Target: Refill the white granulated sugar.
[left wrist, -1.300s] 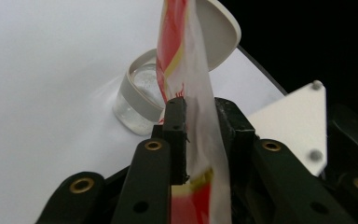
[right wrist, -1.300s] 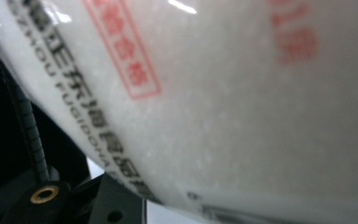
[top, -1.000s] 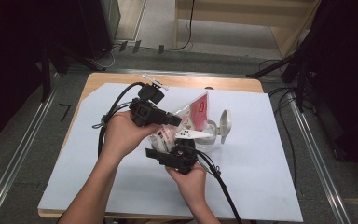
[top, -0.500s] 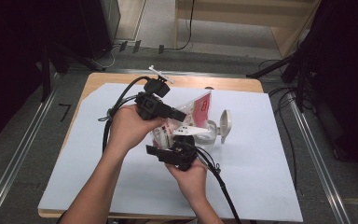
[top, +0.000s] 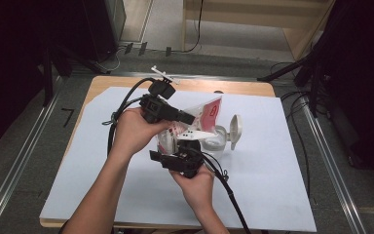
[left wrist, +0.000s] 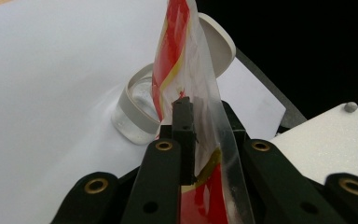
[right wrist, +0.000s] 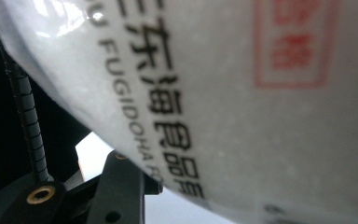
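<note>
Left hand-held gripper (top: pixel 187 118) was nearly closed, its jaws pinching the upper edge of the red-and-clear plastic pouch (top: pixel 205 113); in the left gripper view the black jaws pressed the thin film of the pouch (left wrist: pixel 186 70) between them, and the grey three-cornered plate (left wrist: pixel 319 140) lay to the right. Right hand-held gripper (top: pixel 187 145) was partly open around the lower, fuller part of the same pouch, whose white printed face (right wrist: pixel 242 93) crossed the right gripper view directly above one black jaw; whether its pads pressed on the film could not be determined. The pouch was held up, tilted, above the white surface (top: pixel 272 185) between both hands, with its top toward the clear round container (top: pixel 217 142). The container stood on the surface just beside the pouch, and its white hinged lid (top: pixel 235 131) stood open on the far side.
</note>
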The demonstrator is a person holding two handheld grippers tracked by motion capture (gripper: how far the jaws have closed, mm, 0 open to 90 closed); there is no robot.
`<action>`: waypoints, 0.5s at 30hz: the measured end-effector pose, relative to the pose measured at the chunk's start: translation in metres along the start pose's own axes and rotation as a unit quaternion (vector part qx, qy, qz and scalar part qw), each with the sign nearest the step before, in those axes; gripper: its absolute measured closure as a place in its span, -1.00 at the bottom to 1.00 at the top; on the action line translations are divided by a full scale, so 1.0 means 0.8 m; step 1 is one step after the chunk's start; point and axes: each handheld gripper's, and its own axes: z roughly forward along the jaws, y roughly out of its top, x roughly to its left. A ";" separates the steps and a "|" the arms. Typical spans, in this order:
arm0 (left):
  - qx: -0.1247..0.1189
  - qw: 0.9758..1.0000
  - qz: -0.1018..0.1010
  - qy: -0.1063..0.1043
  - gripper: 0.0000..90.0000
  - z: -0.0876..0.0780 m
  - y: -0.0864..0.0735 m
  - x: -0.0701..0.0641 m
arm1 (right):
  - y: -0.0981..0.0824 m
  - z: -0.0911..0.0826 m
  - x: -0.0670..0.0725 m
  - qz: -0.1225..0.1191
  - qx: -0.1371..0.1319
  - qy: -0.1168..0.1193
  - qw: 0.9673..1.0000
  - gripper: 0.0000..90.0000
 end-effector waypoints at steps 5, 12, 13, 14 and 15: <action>-0.001 1.000 0.003 0.001 0.83 0.000 0.000 -0.002 | -0.001 -0.001 0.003 -0.001 0.000 0.001 1.000 0.31; -0.002 1.000 0.008 -0.002 0.83 0.001 0.001 -0.006 | -0.001 -0.005 0.008 -0.005 0.003 -0.006 1.000 0.35; 0.000 1.000 0.006 0.000 0.83 0.001 0.001 -0.007 | -0.001 -0.005 0.008 -0.005 0.003 -0.006 1.000 0.35; 0.000 1.000 0.008 0.000 0.83 0.001 0.001 -0.007 | -0.001 -0.005 0.008 -0.005 0.001 -0.006 1.000 0.35; -0.002 1.000 0.009 -0.002 0.83 0.001 0.001 -0.006 | -0.001 -0.004 0.008 -0.006 0.001 -0.007 1.000 0.35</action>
